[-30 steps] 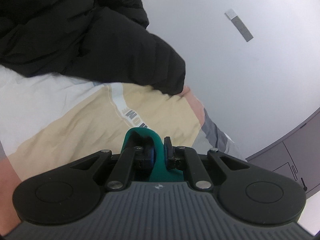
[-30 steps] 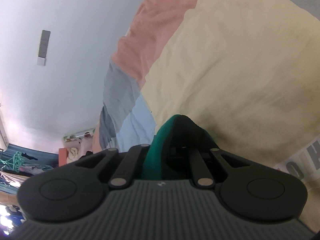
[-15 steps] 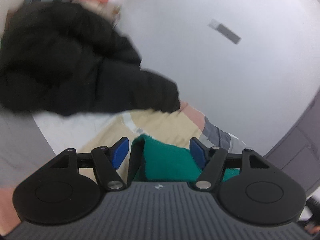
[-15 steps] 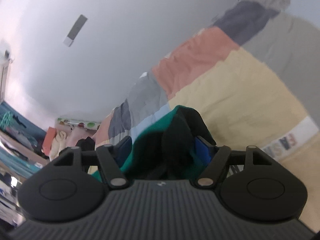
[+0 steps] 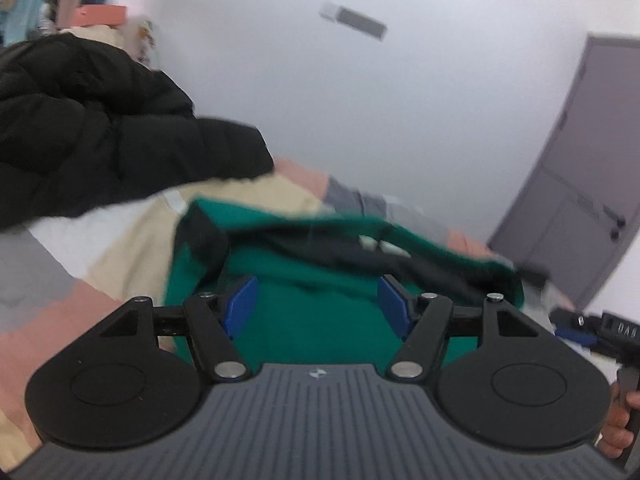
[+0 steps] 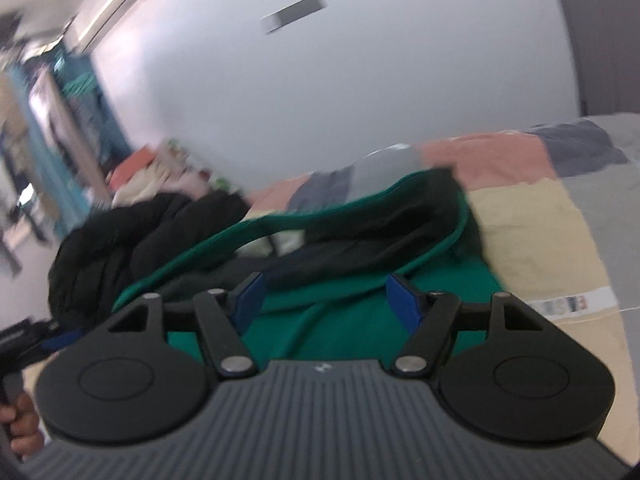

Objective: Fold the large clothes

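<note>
The left hand-held gripper (image 5: pixel 316 304) has its two blue pads (image 5: pixel 240 306) standing wide apart, with nothing pinched between them. Green fabric shows in the gap below, but neither pad presses on it. The right hand-held gripper (image 6: pixel 326 302) is the same: its blue pads (image 6: pixel 404 300) are spread, and the cloth beneath lies free of them.

The task's thing is a green sweatshirt (image 5: pixel 320 320) with a dark inner lining. It lies on a bed covered by a patchwork bedspread (image 5: pixel 132 248) of cream, salmon, grey and pale blue panels. In the left wrist view the garment's dark-lined opening (image 5: pixel 360 252) faces away from the camera, toward the far edge of the bed by the wall. In the right wrist view the same opening arches up as a green-edged rim (image 6: pixel 280 224) over the dark lining. The green body of the sweatshirt spreads out directly under the gripper.

A black puffer jacket (image 5: pixel 100 132) lies bunched at the far left part of the bed, near the sweatshirt; whether the two touch cannot be told. Behind the bed is a plain white wall (image 5: pixel 400 100), with a grey door (image 5: pixel 580 184) at the right of the left wrist view. A person's fingers (image 5: pixel 618 424) show at the right edge there, wrapped round the other gripper's handle.

Both views are somewhat blurred.
</note>
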`<state>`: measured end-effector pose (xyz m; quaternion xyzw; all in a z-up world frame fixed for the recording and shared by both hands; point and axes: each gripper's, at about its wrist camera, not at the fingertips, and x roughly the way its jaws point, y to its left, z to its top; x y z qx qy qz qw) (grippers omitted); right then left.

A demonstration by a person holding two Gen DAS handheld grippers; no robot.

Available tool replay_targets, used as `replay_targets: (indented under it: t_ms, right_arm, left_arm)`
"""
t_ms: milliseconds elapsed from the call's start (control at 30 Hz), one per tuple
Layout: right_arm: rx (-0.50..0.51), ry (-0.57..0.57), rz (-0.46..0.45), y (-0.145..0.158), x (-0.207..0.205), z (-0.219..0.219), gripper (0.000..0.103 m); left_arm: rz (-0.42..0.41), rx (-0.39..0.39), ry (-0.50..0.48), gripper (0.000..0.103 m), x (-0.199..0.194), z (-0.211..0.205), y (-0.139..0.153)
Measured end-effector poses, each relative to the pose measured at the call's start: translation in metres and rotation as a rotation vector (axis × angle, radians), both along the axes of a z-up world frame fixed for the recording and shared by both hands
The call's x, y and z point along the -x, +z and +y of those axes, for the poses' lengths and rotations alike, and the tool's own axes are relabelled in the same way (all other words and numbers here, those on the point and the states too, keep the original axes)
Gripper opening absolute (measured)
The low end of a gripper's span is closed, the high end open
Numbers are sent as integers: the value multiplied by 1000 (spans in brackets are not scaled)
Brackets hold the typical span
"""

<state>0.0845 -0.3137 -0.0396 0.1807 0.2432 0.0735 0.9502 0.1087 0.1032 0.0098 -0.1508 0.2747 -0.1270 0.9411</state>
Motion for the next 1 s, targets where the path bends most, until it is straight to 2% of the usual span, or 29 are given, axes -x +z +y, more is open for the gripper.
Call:
replay_targets:
  t_ms: [100,167,267,433,567,667,833,933,1000]
  right_arm:
    - [39,61,23,-9,0,22,61]
    - [66,97,67,-19,-6,33,48]
    - [104,99,112,-28,-19,39,44]
    - [148,93,141,-37,-53,43,43]
    - [206,120,127,-40,-85,58,43]
    - [213,118,144,-45,-115,63,43]
    - [128,92,283,-61,-190,54,41]
    - [95,33,378,-73,-227,48,41]
    - [90,-9,410,-82,-243,44,42]
  left_arm:
    - [25,-67,-44,67,-4,-21,-12]
    - [36,-99,-62,64,-9,-31,-20]
    - [51,-136,-59,63,-21,-42,-33]
    - [73,-181,-39,63,-47,-50,-56]
    - [52,-167,-27,64,-58,-48,-60]
    - [52,-120,-15,64,-62,-40,-62]
    - [49,-65,1,64,-66,-30,-62]
    - [31,-66,1,64,-66,-31,-63]
    - [23,-56,3,64,-64,-30,-66]
